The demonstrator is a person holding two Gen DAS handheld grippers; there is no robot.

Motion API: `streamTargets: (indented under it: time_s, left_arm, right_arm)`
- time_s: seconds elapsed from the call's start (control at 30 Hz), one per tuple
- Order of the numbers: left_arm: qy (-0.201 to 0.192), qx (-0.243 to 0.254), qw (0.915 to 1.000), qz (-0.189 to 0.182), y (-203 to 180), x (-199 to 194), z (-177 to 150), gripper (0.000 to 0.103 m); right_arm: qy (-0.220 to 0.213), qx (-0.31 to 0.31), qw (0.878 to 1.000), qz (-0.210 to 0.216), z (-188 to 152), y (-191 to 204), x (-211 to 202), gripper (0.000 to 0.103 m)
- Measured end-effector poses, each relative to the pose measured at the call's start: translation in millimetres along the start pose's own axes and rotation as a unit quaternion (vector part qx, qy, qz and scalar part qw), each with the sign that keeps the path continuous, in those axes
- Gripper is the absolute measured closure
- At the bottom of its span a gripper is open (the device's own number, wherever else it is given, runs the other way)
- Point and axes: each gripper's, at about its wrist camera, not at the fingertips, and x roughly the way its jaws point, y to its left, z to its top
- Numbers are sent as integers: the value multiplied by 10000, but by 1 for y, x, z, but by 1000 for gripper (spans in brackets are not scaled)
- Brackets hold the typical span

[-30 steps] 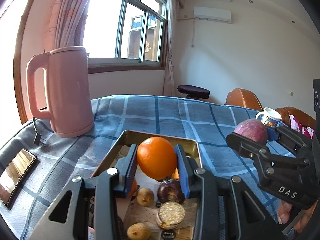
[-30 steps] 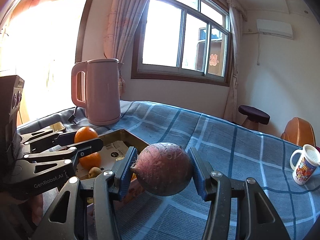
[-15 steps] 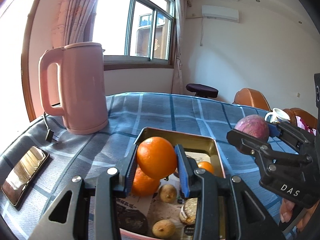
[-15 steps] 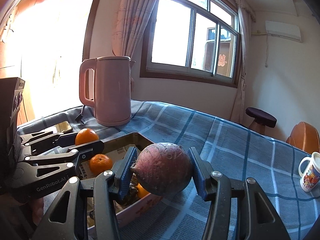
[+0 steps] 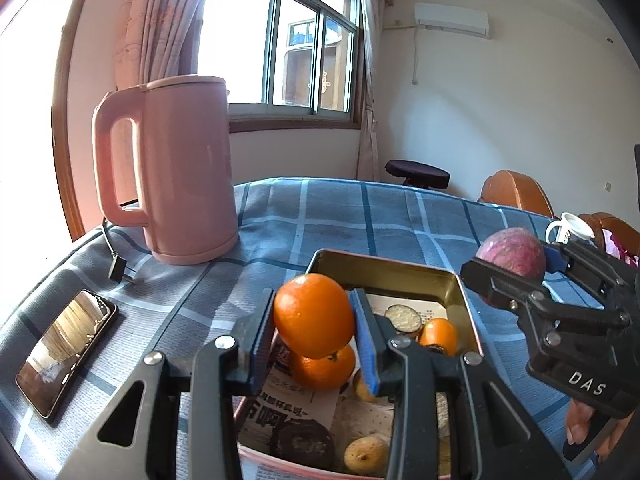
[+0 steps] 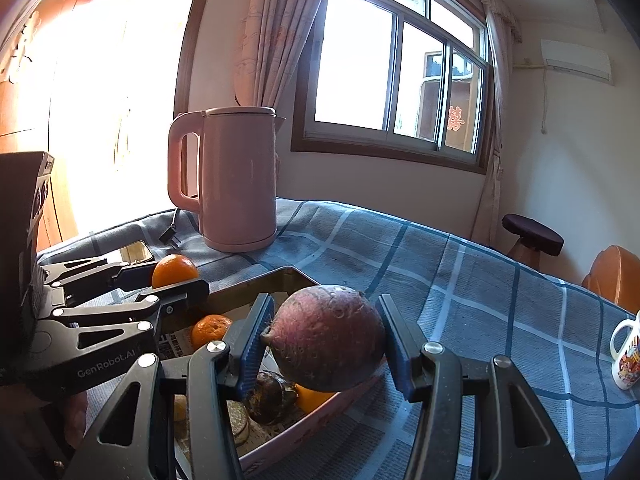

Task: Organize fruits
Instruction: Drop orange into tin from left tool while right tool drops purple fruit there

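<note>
On the tabletop (image 5: 340, 220), the tin (image 5: 384, 268) holds several fruits, unsorted, so most of the organizing looks undone. Above it, right gripper (image 6: 323, 344) fingers clamp a purple fruit (image 6: 326, 338); left gripper (image 5: 314, 318) fingers clamp an orange (image 5: 314, 316).

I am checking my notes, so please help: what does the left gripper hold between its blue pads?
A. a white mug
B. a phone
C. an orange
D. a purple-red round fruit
C: in the left wrist view the left gripper is closed on an orange above the metal tin; the purple-red fruit is in the right gripper.
</note>
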Motion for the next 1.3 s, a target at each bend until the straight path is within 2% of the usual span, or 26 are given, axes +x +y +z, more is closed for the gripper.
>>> streamTargets:
  time_s: [0.4, 0.9, 1.07, 1.13, 1.3]
  left_arm:
    - [217, 53, 9997, 135, 9, 5, -4, 64]
    - [679, 137, 9976, 62, 12, 20, -6, 64]
    - [693, 238, 9973, 89, 8, 20, -6, 63]
    - [641, 259, 9975, 116, 8, 18, -6, 60]
    - [388, 146, 9990, 172, 13, 7, -5, 34]
  right_arm:
    - [222, -48, 9996, 143, -2, 11, 17, 49]
    - [837, -343, 9951, 400, -16, 32, 42, 49]
    - [870, -393, 9946, 418, -17, 32, 43, 48]
    - [859, -429, 9945, 423, -17, 33, 43, 47]
    - [817, -481, 9944, 465, -20, 33, 39, 40]
